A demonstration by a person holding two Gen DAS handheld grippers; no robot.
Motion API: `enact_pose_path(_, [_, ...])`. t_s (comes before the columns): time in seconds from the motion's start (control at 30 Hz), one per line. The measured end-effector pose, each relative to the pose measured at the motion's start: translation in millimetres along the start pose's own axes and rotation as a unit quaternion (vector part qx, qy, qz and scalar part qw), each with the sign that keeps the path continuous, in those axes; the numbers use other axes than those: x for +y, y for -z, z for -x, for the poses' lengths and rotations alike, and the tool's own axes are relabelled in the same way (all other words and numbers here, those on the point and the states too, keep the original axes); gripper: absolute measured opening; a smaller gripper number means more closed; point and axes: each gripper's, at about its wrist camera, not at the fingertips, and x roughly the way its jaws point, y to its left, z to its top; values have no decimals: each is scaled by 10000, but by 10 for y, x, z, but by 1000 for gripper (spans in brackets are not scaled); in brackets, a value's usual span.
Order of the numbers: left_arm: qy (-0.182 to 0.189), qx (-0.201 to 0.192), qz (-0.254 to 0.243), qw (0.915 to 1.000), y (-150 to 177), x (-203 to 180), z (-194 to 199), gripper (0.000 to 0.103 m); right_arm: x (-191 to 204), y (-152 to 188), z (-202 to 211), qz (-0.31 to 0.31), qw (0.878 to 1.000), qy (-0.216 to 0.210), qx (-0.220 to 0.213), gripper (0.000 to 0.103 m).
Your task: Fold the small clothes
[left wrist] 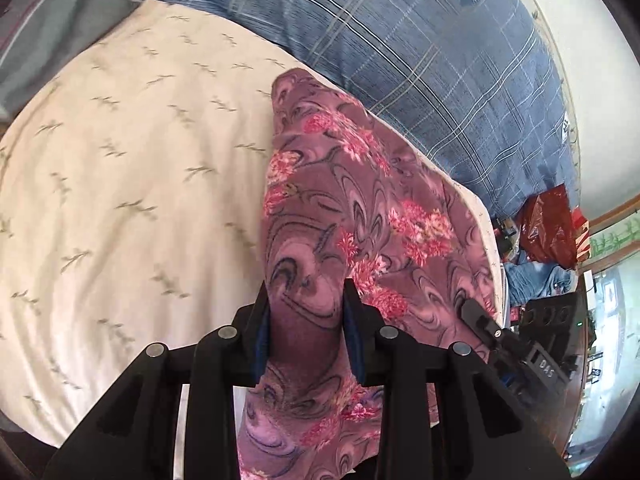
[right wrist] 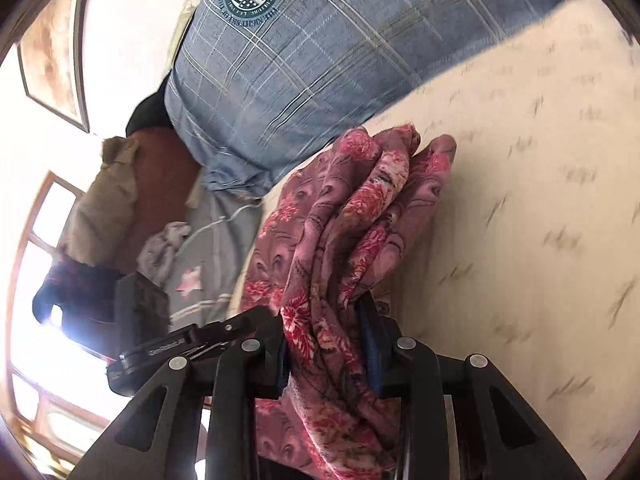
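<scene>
Left gripper (left wrist: 306,320) and right gripper (right wrist: 326,344) both pinching floral garment (left wrist: 352,208), carrying it over cream bedspread (left wrist: 132,160); keeping edges level, taut.

The right gripper (right wrist: 325,344) is clamped on a bunched fold of the floral pink garment (right wrist: 352,216), which rises between its blue-padded fingers (right wrist: 370,354) and drapes onward over the cream bedsheet (right wrist: 520,208). Behind the cloth lies a blue plaid pillow (right wrist: 312,60) bearing a round emblem. To the left the other gripper (right wrist: 176,350) shows in part, with a framed picture (right wrist: 52,48) on the wall above.
</scene>
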Motion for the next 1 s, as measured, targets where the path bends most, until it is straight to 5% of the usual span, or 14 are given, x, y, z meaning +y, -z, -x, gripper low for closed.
enact_pose_path(0.17, [-13, 146, 26, 9999, 45, 86, -125, 37, -295, 140, -96, -369, 9971, 658, -32, 39])
enact_pose_path(0.3, [-90, 49, -331, 9994, 33, 57, 29, 37, -267, 140, -31, -410, 9963, 755, -99, 46])
enact_pose_path(0.43, [-180, -252, -411, 9987, -98, 113, 183, 59, -247, -23, 219, -473, 9931, 848, -654, 46])
enact_pose_path(0.7, [-214, -62, -481, 9986, -499, -64, -160, 60, -112, -445, -240, -102, 9945, 914, -506, 46])
enact_pose_path(0.73, [-228, -36, -540, 9983, -527, -104, -203, 60, -68, -495, -307, 59, 9949, 905, -435, 34])
enact_pose_path(0.77, [-260, -17, -602, 9978, -557, -149, -255, 60, -4, -538, -356, 261, 9949, 882, -417, 10])
enact_pose_path(0.9, [-625, -90, -742, 9952, -624, -194, -491, 66, 163, -567, -343, 791, 9910, 814, -711, 10])
enact_pose_path(1.0, [-629, 209, -642, 9957, -653, -108, -748, 72, -177, -561, -461, 437, 9895, 1265, -540, 10])
